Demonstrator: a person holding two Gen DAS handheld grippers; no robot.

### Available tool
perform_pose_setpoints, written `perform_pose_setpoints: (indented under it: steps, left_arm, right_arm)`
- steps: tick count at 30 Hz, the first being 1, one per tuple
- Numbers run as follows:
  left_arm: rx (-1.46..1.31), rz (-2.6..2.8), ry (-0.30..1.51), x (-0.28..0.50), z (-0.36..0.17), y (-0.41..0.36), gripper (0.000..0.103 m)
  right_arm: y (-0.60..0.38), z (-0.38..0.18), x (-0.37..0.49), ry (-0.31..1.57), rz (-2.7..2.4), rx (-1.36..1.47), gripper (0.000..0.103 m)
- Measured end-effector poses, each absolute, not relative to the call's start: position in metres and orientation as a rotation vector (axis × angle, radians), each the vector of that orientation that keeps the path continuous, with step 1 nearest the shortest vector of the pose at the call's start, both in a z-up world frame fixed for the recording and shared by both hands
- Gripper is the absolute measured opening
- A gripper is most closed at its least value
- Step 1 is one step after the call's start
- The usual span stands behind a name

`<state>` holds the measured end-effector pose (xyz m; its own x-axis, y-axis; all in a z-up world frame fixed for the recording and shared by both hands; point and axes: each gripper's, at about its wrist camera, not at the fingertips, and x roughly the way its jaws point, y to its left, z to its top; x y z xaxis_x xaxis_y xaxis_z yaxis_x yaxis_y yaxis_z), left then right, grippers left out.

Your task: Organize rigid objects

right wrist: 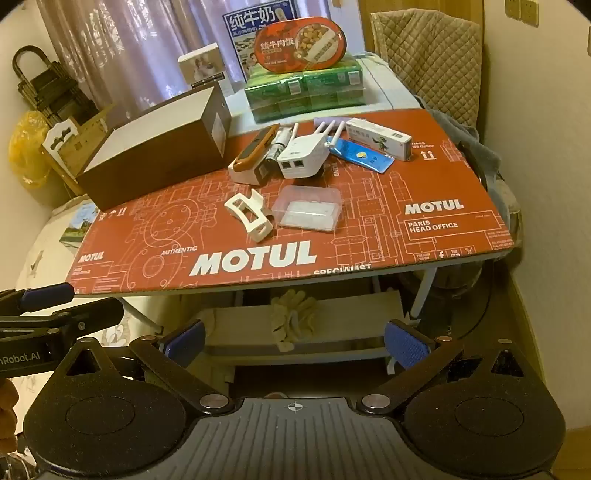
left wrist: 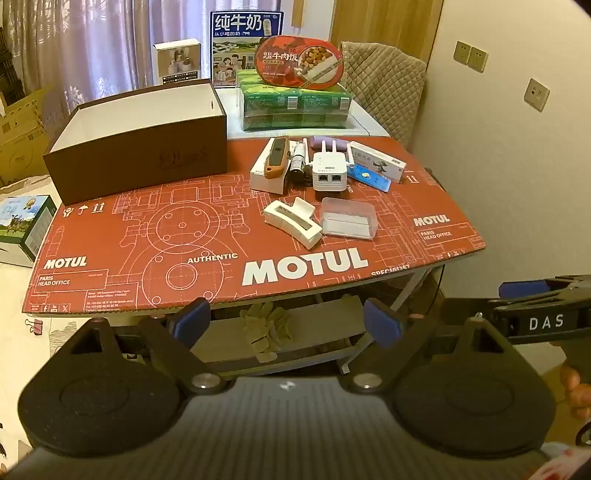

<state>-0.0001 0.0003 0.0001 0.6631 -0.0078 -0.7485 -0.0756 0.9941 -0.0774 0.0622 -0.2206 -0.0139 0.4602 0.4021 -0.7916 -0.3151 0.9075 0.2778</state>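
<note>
An open brown box with a white inside stands at the back left of the red MOTUL mat. To its right lie an orange-black knife on a white box, a small bottle, a white repeater, a white carton and a blue packet. Nearer the front are a white hair claw and a clear case. My left gripper hangs open before the table's front edge, holding nothing. My right gripper is also open and empty, well short of the hair claw and the clear case.
Green tissue packs with a red food bowl on top stand behind the mat, a milk carton further back. A quilted chair and the wall close off the right. Gloves lie on the shelf below.
</note>
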Motion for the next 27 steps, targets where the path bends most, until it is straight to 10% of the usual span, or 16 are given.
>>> perform_pose_setpoints:
  steps: [27]
  left_arm:
    - [-0.106,0.039,0.849,-0.0030,0.0006,0.0002,0.088]
  right_arm:
    - [-0.2151,-0.0115,0.0582,0.997,0.439,0.089,0.101]
